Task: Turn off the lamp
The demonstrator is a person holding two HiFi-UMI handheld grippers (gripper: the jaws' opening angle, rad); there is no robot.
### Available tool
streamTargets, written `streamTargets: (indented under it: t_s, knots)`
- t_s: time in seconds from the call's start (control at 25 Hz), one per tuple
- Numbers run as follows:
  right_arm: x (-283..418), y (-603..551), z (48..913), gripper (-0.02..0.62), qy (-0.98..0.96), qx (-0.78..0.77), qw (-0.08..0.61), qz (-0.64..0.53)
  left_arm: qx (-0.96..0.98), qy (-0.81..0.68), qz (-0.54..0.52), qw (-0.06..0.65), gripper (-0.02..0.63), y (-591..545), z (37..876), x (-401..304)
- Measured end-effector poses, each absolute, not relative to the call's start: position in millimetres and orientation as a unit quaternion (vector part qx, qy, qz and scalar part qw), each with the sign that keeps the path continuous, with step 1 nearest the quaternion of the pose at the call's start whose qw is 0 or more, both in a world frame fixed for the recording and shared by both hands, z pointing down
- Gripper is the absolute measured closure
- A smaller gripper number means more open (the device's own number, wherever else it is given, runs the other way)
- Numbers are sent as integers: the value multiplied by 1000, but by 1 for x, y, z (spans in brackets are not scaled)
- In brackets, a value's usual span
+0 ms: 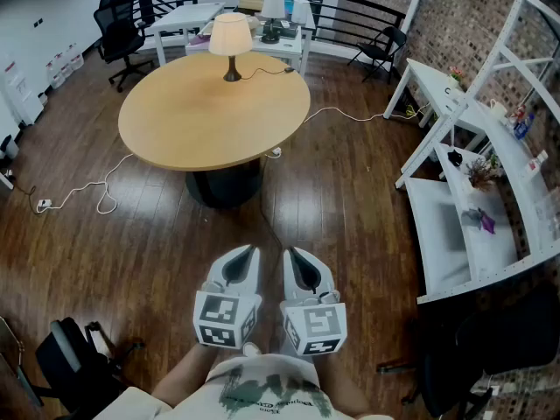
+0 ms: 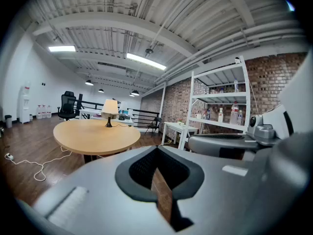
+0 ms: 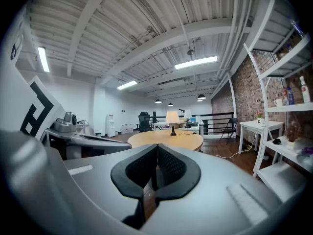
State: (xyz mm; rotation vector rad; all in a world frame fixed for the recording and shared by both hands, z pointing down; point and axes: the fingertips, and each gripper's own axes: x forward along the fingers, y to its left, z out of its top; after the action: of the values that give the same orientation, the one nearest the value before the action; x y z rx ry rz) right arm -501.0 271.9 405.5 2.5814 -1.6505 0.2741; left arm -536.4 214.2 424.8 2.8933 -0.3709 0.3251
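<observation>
I held left gripper (image 1: 246, 252) and right gripper (image 1: 295, 255) near me, jaws pressed together, empty; lamp (image 1: 231, 42) stood far on the tabletop (image 1: 210, 116).

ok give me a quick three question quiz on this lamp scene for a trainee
1. True or false: the cream-shaded table lamp with a dark base stands at the centre of the round light-wood table.
2. The left gripper and the right gripper are: A) both shut with nothing between the fingers; B) both wide open; C) shut on the lamp.
3. What runs from the lamp's base across the tabletop?
Key: 1 false, it stands near the far edge. 2 A. 3 a thin dark cord.
</observation>
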Motion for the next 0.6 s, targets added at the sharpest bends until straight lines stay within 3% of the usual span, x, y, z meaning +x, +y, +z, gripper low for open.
streamTargets:
  t_s: [0.6]
  knots:
    - [-342, 211, 405, 595, -590, 804, 29, 67, 974, -172, 120, 79, 611, 165, 417, -371]
